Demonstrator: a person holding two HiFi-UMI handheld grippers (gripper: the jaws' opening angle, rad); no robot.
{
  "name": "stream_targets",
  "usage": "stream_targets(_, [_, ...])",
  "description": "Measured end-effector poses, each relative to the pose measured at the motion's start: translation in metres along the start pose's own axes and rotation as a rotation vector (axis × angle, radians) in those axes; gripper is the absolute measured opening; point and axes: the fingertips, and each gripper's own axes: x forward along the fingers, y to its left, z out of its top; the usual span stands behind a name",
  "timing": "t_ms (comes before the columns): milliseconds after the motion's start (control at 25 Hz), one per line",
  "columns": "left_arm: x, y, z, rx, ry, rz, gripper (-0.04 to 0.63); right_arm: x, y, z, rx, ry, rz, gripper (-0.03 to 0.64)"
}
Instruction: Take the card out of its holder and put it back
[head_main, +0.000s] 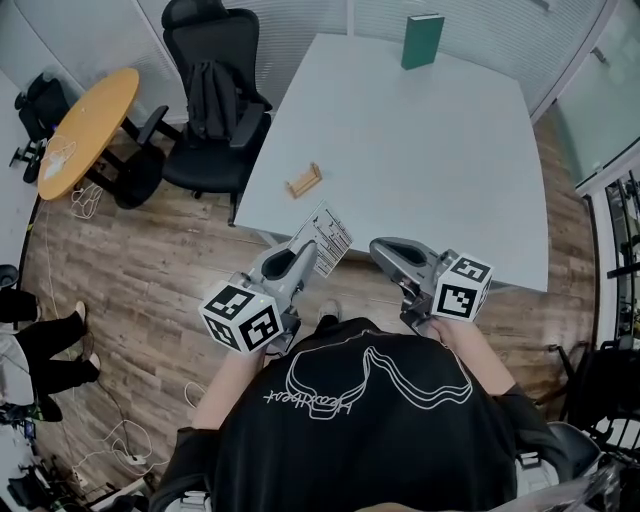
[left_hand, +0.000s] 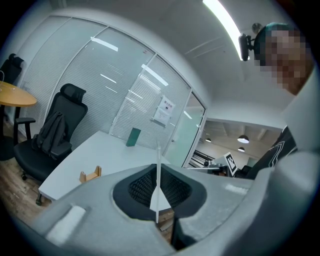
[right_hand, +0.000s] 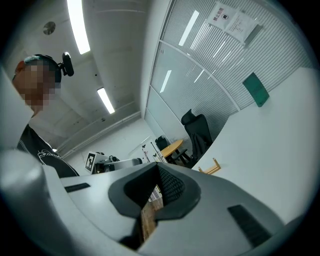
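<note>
Jaws of left gripper (head_main: 303, 256) clamp one card (head_main: 327, 238), one holder (head_main: 304, 181) apart.

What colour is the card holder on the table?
Pale tan wood. The card holder shows best in the head view.

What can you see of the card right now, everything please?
The card is a thin white rectangle printed with black lines, seemingly paper or light plastic. It is out of the wooden holder, pinched at one end by the left hand-held gripper, tilted in the air by the near edge of the table.
</note>
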Motion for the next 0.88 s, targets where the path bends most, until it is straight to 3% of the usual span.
stream_targets(880, [0.069, 0.127, 0.067, 0.112, -0.018, -0.029, 0.026, 0.061, -0.083, 0.042, 0.046, -0.044, -0.111, 0.009])
